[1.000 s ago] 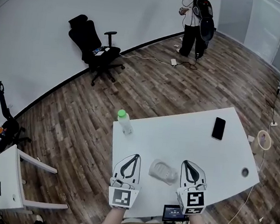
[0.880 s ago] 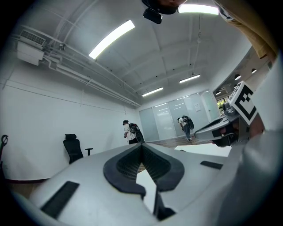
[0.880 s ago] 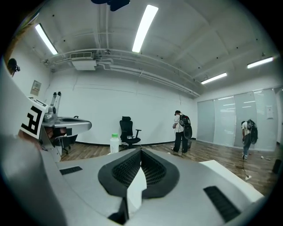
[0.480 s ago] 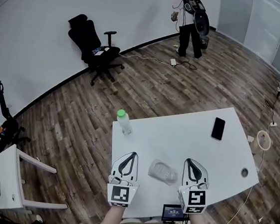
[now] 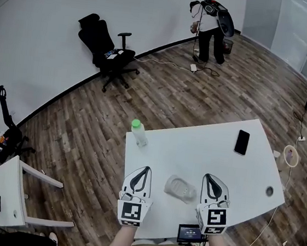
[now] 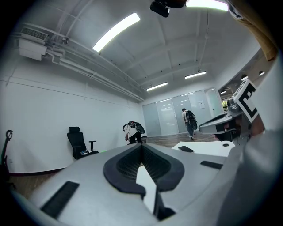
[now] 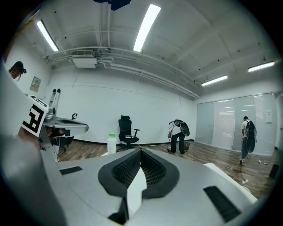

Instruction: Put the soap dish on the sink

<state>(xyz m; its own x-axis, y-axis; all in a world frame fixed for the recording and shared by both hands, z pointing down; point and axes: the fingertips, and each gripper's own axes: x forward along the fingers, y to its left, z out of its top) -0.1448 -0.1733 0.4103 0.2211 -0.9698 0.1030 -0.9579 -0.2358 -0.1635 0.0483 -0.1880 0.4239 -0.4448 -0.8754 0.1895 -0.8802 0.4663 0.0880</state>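
Far person now bent forward near the wall, grippers hardly shifted, left gripper jaws together, empty, right gripper jaws together, empty, clear soap dish on white table between them, touching neither.

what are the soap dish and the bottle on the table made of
Soap dish: probably clear plastic, smooth-looking; the white table shows through it. Bottle: likely clear plastic too, with a see-through body and an opaque green cap.
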